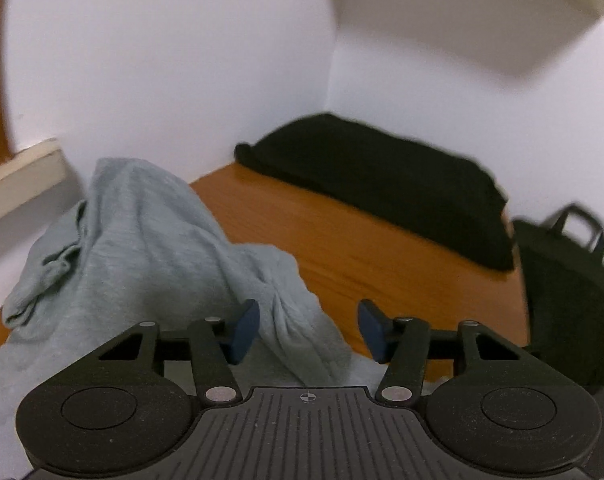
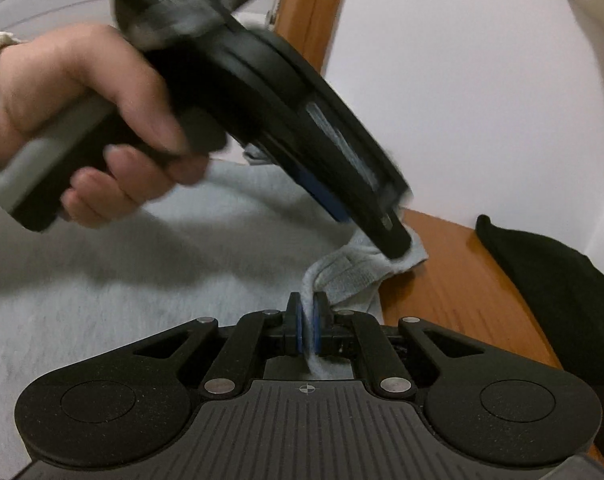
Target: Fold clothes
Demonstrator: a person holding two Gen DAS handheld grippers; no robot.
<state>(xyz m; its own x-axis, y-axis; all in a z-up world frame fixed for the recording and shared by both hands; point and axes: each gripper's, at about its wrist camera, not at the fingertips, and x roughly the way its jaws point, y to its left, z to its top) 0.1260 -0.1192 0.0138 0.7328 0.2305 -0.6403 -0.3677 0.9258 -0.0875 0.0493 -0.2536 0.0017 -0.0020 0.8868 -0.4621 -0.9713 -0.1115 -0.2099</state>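
White walls meet in a corner behind a wooden tabletop [image 1: 342, 248] that carries the clothing. At left, a light grey garment [image 1: 142, 240] lies rumpled and humped, its bulk spread over the table's near-left part. The left gripper [image 1: 308, 330], held in a person's hand [image 2: 82, 120], hovers just above the grey cloth with its jaws apart and nothing between them; in the right wrist view its tip sits close to a ribbed cuff or hem [image 2: 354, 268], though contact cannot be confirmed through the motion blur. At centre, the right gripper [image 2: 309, 330] is clamped on a thin fold of the same grey fabric beside that ribbed edge. To fold well, judged from this pose, the free gripper should take the ribbed edge close to the held point, so both grips can draw the edge taut and level. Farther right, bare wood offers room for spreading. A black folded garment [image 1: 382, 184] lies against the far wall, and a dark bag [image 1: 566, 288] stands at the table's right margin; both bound lateral travel.
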